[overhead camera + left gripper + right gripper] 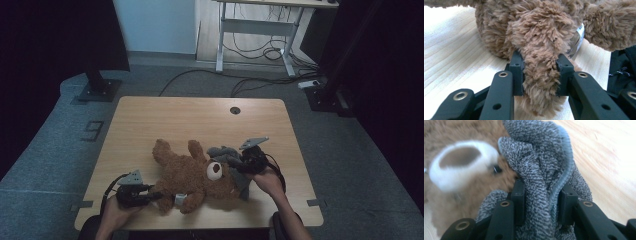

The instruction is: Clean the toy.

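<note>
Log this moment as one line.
left gripper: shut on teddy bear limb | right gripper: shut on grey cloth | table

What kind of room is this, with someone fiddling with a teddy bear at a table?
Probably a lab or office set up for recording. A plain wooden table stands on grey carpet, black stands flank it, cables trail across the floor, and a height-adjustable desk stands behind.
</note>
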The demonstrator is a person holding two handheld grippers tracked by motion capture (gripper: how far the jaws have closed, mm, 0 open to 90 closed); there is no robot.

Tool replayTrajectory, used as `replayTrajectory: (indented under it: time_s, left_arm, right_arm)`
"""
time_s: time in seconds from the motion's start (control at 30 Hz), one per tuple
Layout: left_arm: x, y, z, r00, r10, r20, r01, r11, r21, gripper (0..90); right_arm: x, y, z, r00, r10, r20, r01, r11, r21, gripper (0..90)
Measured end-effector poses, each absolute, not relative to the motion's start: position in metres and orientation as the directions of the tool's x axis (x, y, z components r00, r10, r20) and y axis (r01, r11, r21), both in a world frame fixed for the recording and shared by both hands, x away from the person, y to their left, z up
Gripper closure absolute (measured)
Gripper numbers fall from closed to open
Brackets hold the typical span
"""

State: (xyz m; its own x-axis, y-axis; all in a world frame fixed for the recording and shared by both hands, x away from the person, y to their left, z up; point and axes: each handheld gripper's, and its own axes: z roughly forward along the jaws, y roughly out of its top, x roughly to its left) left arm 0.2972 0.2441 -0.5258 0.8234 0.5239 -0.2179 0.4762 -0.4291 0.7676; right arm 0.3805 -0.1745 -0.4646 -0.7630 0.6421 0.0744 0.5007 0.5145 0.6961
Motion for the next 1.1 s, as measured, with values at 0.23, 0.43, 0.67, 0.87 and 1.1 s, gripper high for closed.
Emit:
replayTrajectory:
  time_s: [0.23, 0.43, 0.67, 0.87, 1.1]
  left_arm:
    - [0.297, 0.244, -0.526, 0.823, 0.523, -0.223, 0.479, -0.427, 0.767, 65.9]
    - [0.297, 0.244, -0.527, 0.823, 0.521, -0.224, 0.479, -0.427, 0.767, 66.0]
    - [0.298, 0.244, -0.527, 0.825, 0.519, -0.224, 0.478, -0.429, 0.767, 65.9]
    - [0.298, 0.244, -0.527, 0.827, 0.518, -0.219, 0.473, -0.432, 0.768, 65.9]
    - [0.298, 0.244, -0.527, 0.829, 0.516, -0.215, 0.470, -0.436, 0.767, 65.8]
  right_arm:
    - [0.369, -0.191, -0.485, -0.731, 0.676, 0.093, 0.539, 0.488, 0.687, 64.2]
    - [0.361, -0.197, -0.502, -0.717, 0.691, 0.092, 0.563, 0.496, 0.661, 63.9]
    - [0.358, -0.208, -0.507, -0.697, 0.714, 0.064, 0.587, 0.518, 0.622, 64.0]
    - [0.369, -0.211, -0.459, -0.690, 0.723, 0.014, 0.534, 0.496, 0.684, 65.2]
    - [0.409, -0.178, -0.423, -0.728, 0.686, -0.007, 0.478, 0.514, 0.712, 66.5]
